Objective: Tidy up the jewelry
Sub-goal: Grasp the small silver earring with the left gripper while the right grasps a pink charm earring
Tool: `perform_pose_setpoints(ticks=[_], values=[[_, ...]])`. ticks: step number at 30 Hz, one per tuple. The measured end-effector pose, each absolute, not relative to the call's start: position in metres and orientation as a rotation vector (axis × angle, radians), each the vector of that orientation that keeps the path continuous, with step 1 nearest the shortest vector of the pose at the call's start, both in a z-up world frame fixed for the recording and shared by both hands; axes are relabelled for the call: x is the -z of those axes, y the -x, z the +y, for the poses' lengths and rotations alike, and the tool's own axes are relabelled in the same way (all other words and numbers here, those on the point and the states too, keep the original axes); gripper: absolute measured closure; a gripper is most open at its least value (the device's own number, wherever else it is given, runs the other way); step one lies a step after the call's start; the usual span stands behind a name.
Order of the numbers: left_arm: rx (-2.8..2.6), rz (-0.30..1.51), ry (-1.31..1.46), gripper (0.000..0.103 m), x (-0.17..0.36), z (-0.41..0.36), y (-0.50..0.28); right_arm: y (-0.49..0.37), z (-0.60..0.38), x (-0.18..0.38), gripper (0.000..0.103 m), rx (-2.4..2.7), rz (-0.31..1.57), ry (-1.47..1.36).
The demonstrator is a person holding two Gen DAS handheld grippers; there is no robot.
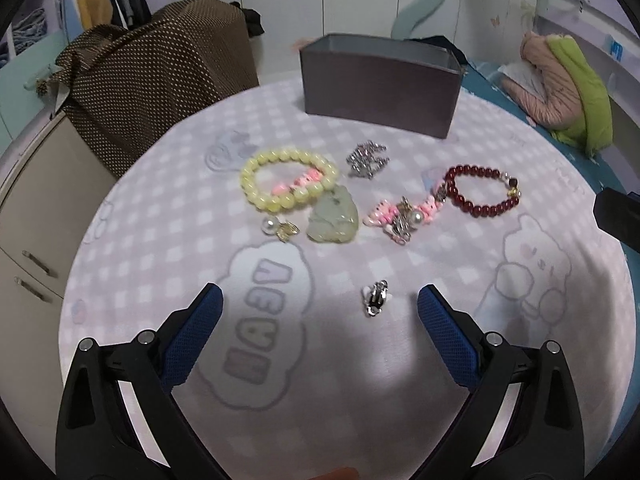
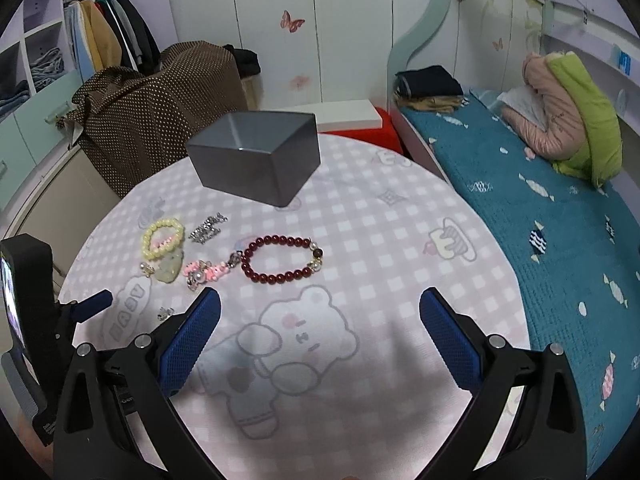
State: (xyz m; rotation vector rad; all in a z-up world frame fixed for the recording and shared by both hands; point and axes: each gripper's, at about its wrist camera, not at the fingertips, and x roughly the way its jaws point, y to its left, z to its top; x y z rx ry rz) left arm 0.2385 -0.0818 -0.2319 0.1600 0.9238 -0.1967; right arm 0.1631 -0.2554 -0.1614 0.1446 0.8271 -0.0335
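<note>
A grey open box (image 1: 380,84) stands at the far side of the round table (image 1: 160,248); it also shows in the right wrist view (image 2: 256,160). In front of it lie a yellow bead bracelet (image 1: 286,184), a pale green stone pendant (image 1: 334,220), a silver hair clip (image 1: 366,160), a pink bead charm (image 1: 404,212), a dark red bead bracelet (image 1: 480,192) and a pearl earring (image 1: 278,228). A small silver earring (image 1: 376,298) lies between my open left gripper's (image 1: 320,300) fingers. My right gripper (image 2: 320,304) is open and empty, just short of the red bracelet (image 2: 280,258).
The table wears a pink checked cloth with cartoon prints. A brown dotted cloth (image 1: 152,76) covers a cabinet at the left. A bed with a teal cover (image 2: 540,220) and a green-and-pink jacket (image 2: 568,116) lies to the right.
</note>
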Motion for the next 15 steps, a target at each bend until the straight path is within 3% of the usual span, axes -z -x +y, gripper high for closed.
perform_pose_setpoints(ticks=[3, 6, 8, 9, 15], values=[[0.233, 0.931, -0.121, 0.024, 0.233, -0.080, -0.240, -0.166, -0.257, 0.164, 0.007, 0.028, 0.838, -0.149], [0.263, 0.925, -0.140, 0.051, 0.230, -0.085, -0.239, -0.167, -0.256, 0.167, 0.007, 0.021, 0.843, -0.150], [0.283, 0.925, -0.149, 0.081, 0.229, -0.089, -0.238, -0.168, -0.255, 0.167, 0.007, 0.013, 0.845, -0.152], [0.294, 0.927, -0.149, 0.088, 0.228, -0.090, -0.238, -0.168, -0.254, 0.168, 0.007, 0.008, 0.845, -0.151], [0.318, 0.933, -0.075, 0.088, 0.223, -0.075, -0.231, -0.174, -0.244, 0.175, 0.007, -0.039, 0.860, -0.149]])
